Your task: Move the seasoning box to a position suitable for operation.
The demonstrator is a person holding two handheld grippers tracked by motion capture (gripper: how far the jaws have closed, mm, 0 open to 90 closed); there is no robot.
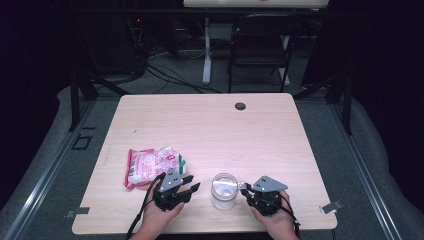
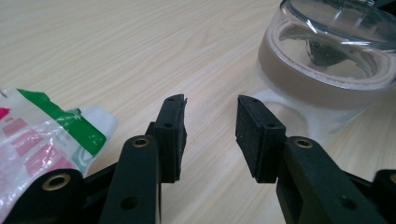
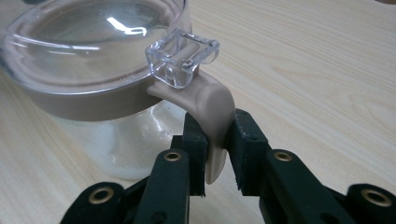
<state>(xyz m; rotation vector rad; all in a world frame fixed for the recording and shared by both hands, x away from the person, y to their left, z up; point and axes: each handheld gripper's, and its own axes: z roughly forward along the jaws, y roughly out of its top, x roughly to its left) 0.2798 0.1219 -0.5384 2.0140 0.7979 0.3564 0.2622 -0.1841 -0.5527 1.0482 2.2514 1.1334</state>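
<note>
right tongs (image 3: 215, 140) pinch jar (image 3: 93, 60) latch (image 3: 212, 112).

We had a red-and-white snack bag (image 1: 151, 165) lying on the table (image 1: 210, 125), a black grommet (image 1: 240, 106) near its far edge, and a black chair (image 1: 260, 45) behind it.

The wooden table (image 1: 210, 130) is evenly lit from overhead while the room around it is near black. A white glare streak sits on the jar's clear lid (image 3: 122, 25). In both gripper views the near black jaws are soft, and shadows are faint.
</note>
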